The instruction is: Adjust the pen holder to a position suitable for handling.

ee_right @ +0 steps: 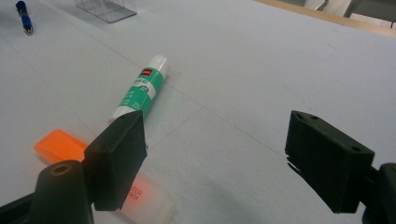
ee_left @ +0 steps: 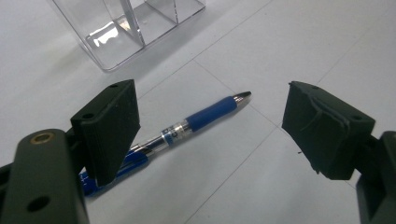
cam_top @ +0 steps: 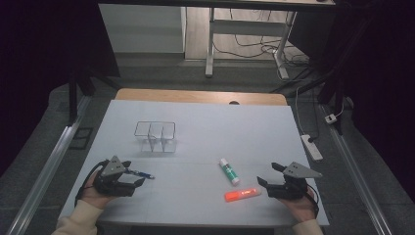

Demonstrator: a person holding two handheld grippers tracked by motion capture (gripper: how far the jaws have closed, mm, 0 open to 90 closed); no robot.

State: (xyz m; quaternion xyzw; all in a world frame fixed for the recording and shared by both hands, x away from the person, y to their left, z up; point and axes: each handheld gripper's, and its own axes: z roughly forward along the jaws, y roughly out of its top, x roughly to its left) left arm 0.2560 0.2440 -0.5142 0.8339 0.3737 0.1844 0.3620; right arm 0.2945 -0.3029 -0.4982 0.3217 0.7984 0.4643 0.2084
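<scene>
The left gripper (cam_top: 133, 177) rested low at the near left of the white-covered table (cam_top: 205, 122), its fingers (ee_left: 109, 128) spread wide and holding nothing. A blue ballpoint pen with a clear barrel (ee_left: 187, 128) lay flat on the table between them, partly behind one finger. The clear plastic three-compartment organiser (cam_top: 155, 136) stood upright beyond it. The right gripper (cam_top: 270, 175) sat at the near right, fingers (ee_right: 119, 154) wide apart and empty, just beside an orange highlighter (cam_top: 242, 195). A green-and-white glue stick (cam_top: 229, 171) lay near the highlighter.
</scene>
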